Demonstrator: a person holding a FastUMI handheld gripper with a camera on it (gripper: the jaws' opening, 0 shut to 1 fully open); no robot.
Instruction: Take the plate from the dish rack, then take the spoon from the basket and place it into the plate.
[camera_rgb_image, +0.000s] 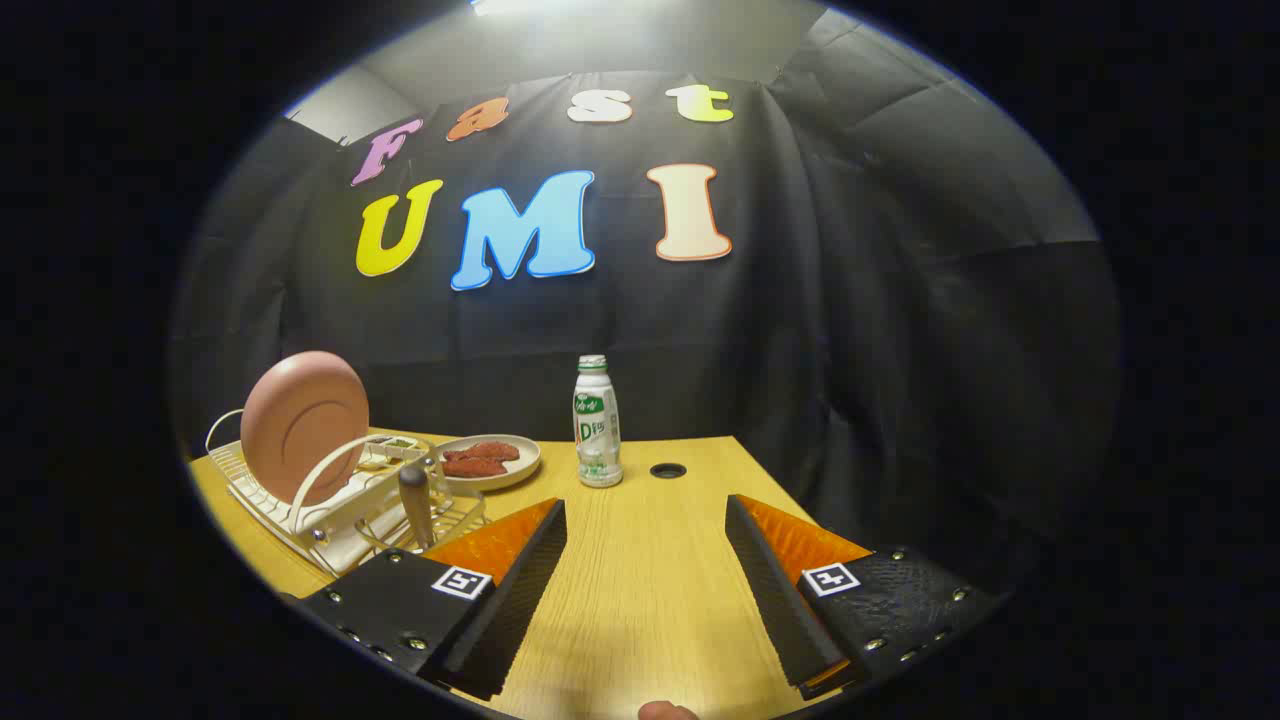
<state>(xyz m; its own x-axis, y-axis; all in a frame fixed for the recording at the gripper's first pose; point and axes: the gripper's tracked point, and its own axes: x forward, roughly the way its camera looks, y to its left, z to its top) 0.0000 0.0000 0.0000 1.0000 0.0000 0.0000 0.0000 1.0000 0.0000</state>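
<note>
Item 1: your gripper (645, 580). Jaws spread wide and holding nothing, bare wooden worktop (640, 600) between them; judged ready for a first approach.

Item 2: pink plate (305, 425). It stands on edge in the white wire dish rack (300, 505), beyond and left of your left finger, held upright by the rack's hoops so its rim is free for you to pinch.

Item 3: basket (440, 520), wire, beside the rack just ahead of your left finger. A dark rounded handle (415, 500) stands up in it, likely the spoon; its bowl is hidden.

Item 4: beige dish (490, 460) holding reddish pieces, behind the basket.

Item 5: white drink bottle (597, 422), upright, well beyond your fingers, with a dark round hole (668, 470) in the worktop beside it.

Status: plate not yet taken; you turn left first.
</note>
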